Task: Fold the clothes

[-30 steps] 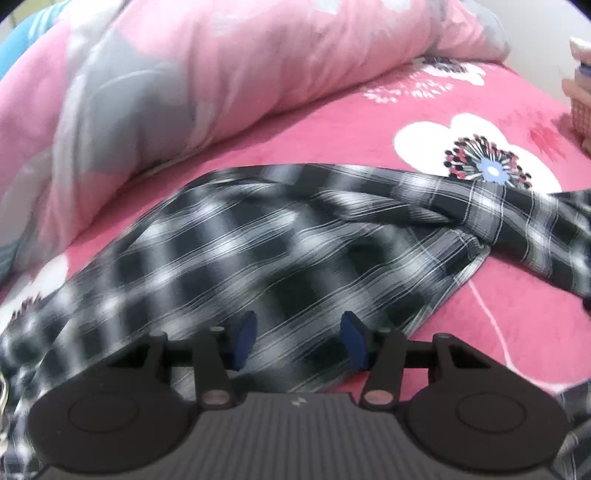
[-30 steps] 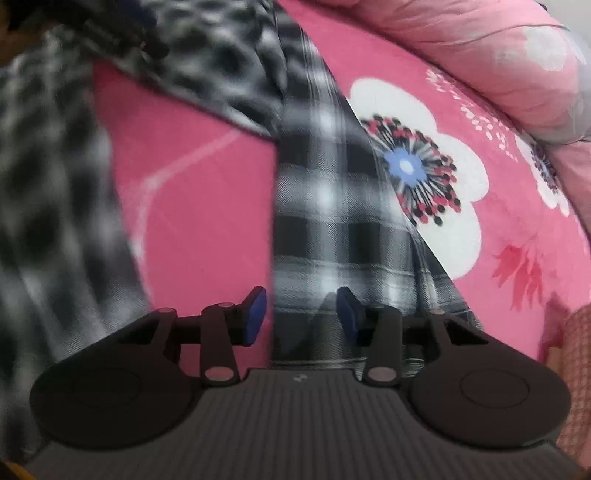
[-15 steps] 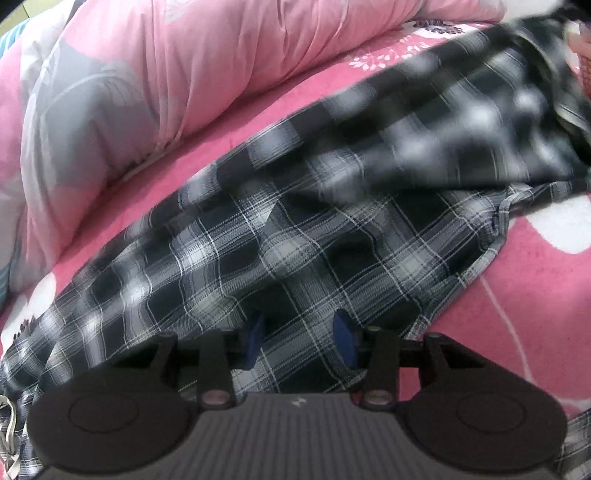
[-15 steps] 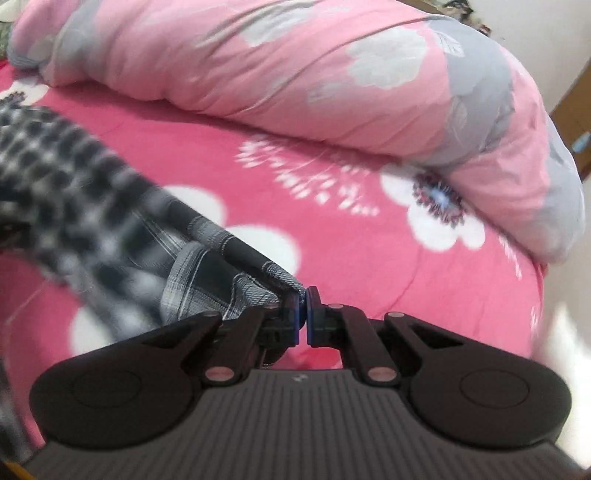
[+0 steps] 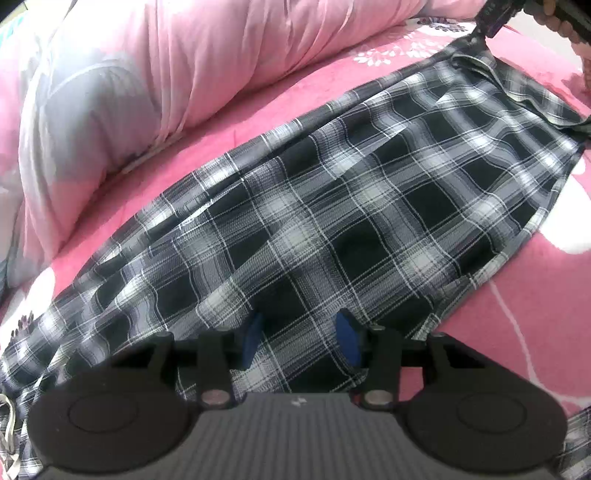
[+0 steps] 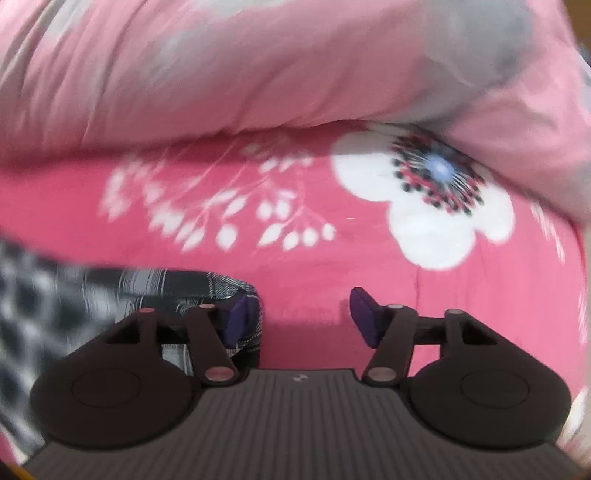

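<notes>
Left wrist view: a black-and-white plaid garment [image 5: 332, 221] lies spread on a pink flowered bed sheet [image 5: 229, 122]. Its long axis runs diagonally from lower left to upper right. The upper long edge is nearly straight, with a strip of bare sheet between it and the bunched pink-and-grey duvet [image 5: 166, 66]. The right-hand edge curves down to open sheet at the right. The left claw [image 5: 301, 339] hangs low over the near part of the cloth, jaws partly apart, blue pads clear of each other; whether they pinch any fabric cannot be told. At the far upper-right corner of the garment the right claw [image 5: 495, 16] appears, dark, with a person's fingers [image 5: 561, 24] on it.

Right wrist view (blurred): the right claw [image 6: 304, 314] has its jaws opening, bare sheet showing between them. The garment's corner [image 6: 207, 284] lies at the left pad, extending left. The duvet [image 6: 295, 66] walls off the far side.
</notes>
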The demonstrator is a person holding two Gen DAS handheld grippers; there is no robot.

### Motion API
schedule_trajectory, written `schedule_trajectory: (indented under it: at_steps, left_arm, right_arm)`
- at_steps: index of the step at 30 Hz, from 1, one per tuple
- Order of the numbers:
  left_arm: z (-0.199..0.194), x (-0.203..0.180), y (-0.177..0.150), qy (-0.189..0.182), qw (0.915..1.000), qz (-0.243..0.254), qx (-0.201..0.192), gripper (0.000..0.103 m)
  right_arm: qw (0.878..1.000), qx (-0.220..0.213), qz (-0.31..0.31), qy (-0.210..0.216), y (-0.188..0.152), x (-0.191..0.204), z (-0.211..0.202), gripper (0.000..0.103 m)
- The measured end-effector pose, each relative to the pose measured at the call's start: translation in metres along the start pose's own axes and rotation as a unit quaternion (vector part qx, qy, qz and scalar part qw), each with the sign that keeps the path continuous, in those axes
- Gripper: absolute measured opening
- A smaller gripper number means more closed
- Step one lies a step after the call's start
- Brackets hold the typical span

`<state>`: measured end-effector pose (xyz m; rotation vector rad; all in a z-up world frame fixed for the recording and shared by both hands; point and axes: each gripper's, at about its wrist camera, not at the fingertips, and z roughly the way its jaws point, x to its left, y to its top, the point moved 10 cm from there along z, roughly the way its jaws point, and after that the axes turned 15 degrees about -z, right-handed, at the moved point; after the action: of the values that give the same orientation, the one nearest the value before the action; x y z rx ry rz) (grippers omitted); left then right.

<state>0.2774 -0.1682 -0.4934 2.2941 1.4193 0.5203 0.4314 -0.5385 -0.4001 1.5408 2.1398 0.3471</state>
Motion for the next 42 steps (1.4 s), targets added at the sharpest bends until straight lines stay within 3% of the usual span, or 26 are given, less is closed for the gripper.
schedule_trajectory:
  at_steps: [3,6,8,11,12,15,18,21,23,25,27,30,32,34,36,40,42]
  left_arm:
    - [-0.001,0.0,0.0,-0.006,1.0,-0.006,0.005,0.046]
    - [0.0,0.0,0.001,-0.011,0.9999,-0.004,0.009,0.046]
    - [0.0,0.0,0.002,-0.013,0.9999,-0.003,0.01,0.046]
    - [0.0,-0.001,0.002,-0.009,0.9999,-0.006,0.007,0.05]
    - [0.0,-0.001,0.003,-0.006,0.9999,-0.007,0.005,0.051]
    - [0.0,-0.001,0.005,-0.001,0.9998,-0.018,0.003,0.051]
    - [0.002,0.002,0.009,-0.001,0.9996,-0.028,0.004,0.051]
    - [0.004,0.003,0.01,-0.001,0.9994,-0.034,0.007,0.051]
    - [0.004,0.001,0.009,0.0,0.9993,-0.037,0.007,0.051]
    - [0.005,0.0,0.007,0.002,0.9992,-0.04,0.007,0.051]
    - [0.005,0.001,0.008,0.006,0.999,-0.045,0.004,0.051]
    - [0.007,-0.001,0.01,0.012,0.9988,-0.047,0.001,0.051]
    - [0.004,0.001,0.008,0.013,0.9991,-0.04,-0.002,0.051]
    - [0.0,0.002,0.006,0.015,0.9994,-0.032,-0.005,0.051]
    - [0.0,0.004,0.005,0.013,0.9994,-0.031,-0.003,0.051]
    - [0.0,0.007,0.006,0.008,0.9992,-0.039,0.004,0.051]
    - [0.0,0.007,0.006,0.01,0.9992,-0.038,0.007,0.051]
  right_arm:
    - [0.998,-0.026,0.051,-0.008,-0.005,-0.01,-0.01,0.076]
    - [0.991,-0.022,0.127,0.047,-0.013,-0.02,-0.001,0.081]
    - [0.978,0.042,0.165,0.118,-0.021,-0.017,0.018,0.087]
    - [0.971,0.163,0.146,0.096,-0.043,-0.016,0.038,0.087]
    - [0.974,0.163,0.129,0.086,-0.038,-0.016,0.036,0.087]
    - [0.988,0.111,0.091,0.058,-0.014,-0.02,0.014,0.087]
    - [0.997,0.007,0.075,0.021,0.014,-0.029,-0.028,0.087]
    - [0.99,-0.102,0.101,0.006,0.036,-0.035,-0.077,0.087]
    - [0.987,-0.136,0.084,0.033,0.041,-0.016,-0.095,0.086]
    - [0.989,-0.134,0.023,0.063,0.029,0.024,-0.098,0.086]
    - [0.99,-0.101,-0.054,0.086,0.006,0.071,-0.081,0.082]
    - [0.988,-0.048,-0.118,0.086,-0.023,0.112,-0.044,0.055]
    - [0.994,-0.02,-0.089,0.067,-0.031,0.104,-0.022,0.005]
    - [0.999,-0.021,-0.03,0.033,-0.031,0.072,-0.017,0.004]
    - [0.999,-0.031,0.023,-0.031,-0.03,0.022,-0.025,0.004]
    - [0.985,0.012,0.083,-0.151,-0.045,-0.057,-0.031,0.009]
    - [0.976,0.035,0.088,-0.197,-0.051,-0.077,-0.029,0.019]
